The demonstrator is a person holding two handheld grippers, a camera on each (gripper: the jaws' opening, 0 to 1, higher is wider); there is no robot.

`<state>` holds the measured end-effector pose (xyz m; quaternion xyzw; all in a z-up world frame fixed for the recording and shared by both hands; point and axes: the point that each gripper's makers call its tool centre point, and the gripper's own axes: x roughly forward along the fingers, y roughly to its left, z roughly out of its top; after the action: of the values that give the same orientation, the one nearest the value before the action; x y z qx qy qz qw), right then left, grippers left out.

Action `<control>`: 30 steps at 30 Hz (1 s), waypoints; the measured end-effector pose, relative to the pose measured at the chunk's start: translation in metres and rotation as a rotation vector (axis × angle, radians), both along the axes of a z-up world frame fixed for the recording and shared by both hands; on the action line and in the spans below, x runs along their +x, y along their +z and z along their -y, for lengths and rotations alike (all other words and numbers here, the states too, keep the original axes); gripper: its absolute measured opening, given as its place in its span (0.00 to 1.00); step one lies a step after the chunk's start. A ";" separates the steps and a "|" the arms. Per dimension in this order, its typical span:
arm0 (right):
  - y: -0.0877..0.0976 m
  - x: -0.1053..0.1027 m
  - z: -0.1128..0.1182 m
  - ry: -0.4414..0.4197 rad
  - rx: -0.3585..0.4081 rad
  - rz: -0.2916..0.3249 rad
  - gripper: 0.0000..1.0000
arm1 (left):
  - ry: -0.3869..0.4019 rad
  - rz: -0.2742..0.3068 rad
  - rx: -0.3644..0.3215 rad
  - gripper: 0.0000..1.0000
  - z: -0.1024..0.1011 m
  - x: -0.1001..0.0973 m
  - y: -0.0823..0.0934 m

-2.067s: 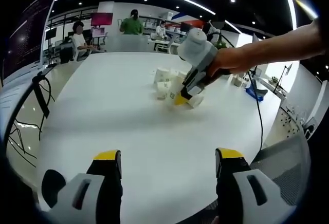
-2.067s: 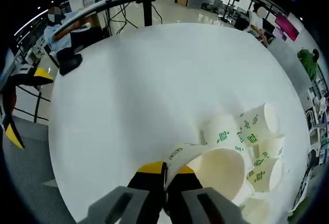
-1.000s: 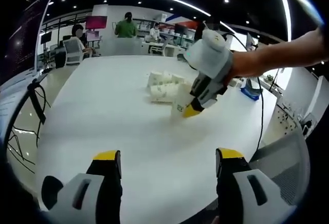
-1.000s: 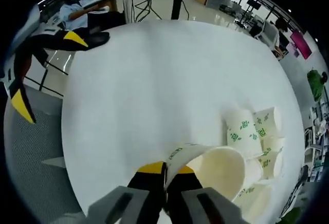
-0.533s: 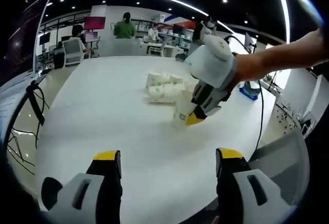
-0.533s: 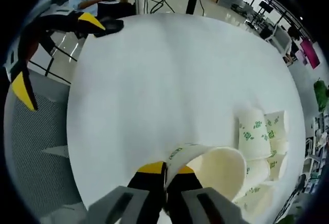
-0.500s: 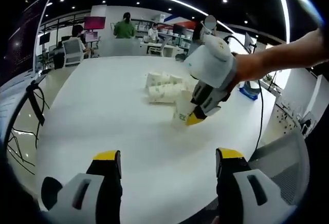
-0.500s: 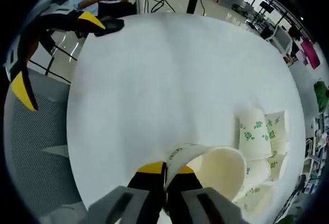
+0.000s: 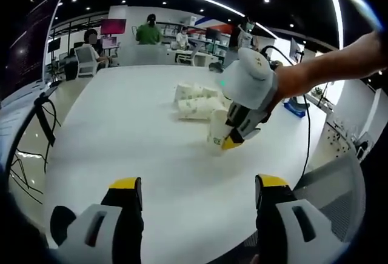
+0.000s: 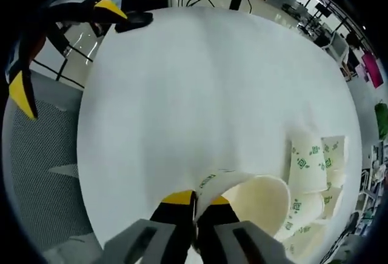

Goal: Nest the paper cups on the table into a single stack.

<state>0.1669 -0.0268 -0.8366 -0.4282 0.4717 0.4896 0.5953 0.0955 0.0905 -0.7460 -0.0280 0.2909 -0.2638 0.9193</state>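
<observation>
In the right gripper view, the right claw point(image 10: 195, 206) is seen pinched together on the rim of a paper cup point(image 10: 257, 206), whose open mouth faces the camera; the rim is squeezed between the two yellow-tipped jaws. The same cup point(image 9: 217, 132) is seen in the left gripper view, held by the right claw point(image 9: 230, 143) low over the white bench point(image 9: 121, 131); whether its base touches the surface cannot be told. A person's forearm point(image 9: 327, 64) reaches in from the right behind that claw.

The left claw point(image 9: 195, 185) is held wide apart with nothing between its jaws, near the front edge of the bench and well apart from the cups. Its yellow tips point(image 10: 21, 91) are also seen at the left side of the right gripper view, beyond the bench edge.

A cluster of loose paper cups point(image 9: 195, 100) with green print is seen lying on the bench just behind the held cup; in the right gripper view the cluster point(image 10: 315, 167) lies to the right of the held cup, the cups on their sides and touching one another.

Between the two claws the bench surface is bare white. A black cable point(image 9: 306, 137) is draped off the right edge of the bench. A mesh chair back point(image 9: 339, 185) stands at the right front. Several people point(image 9: 148, 31) are seen at desks in the background, and a dark stand point(image 9: 45, 112) is placed left of the bench.
</observation>
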 end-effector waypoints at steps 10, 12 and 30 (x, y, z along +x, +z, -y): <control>0.000 -0.001 0.002 -0.011 0.007 -0.007 0.00 | -0.009 0.001 0.000 0.75 0.003 0.002 -0.001; -0.001 0.000 0.003 -0.013 0.009 -0.005 0.00 | -0.013 0.002 0.000 0.75 0.004 0.002 0.000; 0.013 -0.006 0.001 -0.049 0.079 -0.026 0.20 | -0.021 0.004 0.003 0.75 0.005 -0.001 0.002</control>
<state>0.1606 -0.0283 -0.8239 -0.3862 0.4700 0.4986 0.6176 0.0943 0.0853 -0.7438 -0.0230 0.2895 -0.2730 0.9171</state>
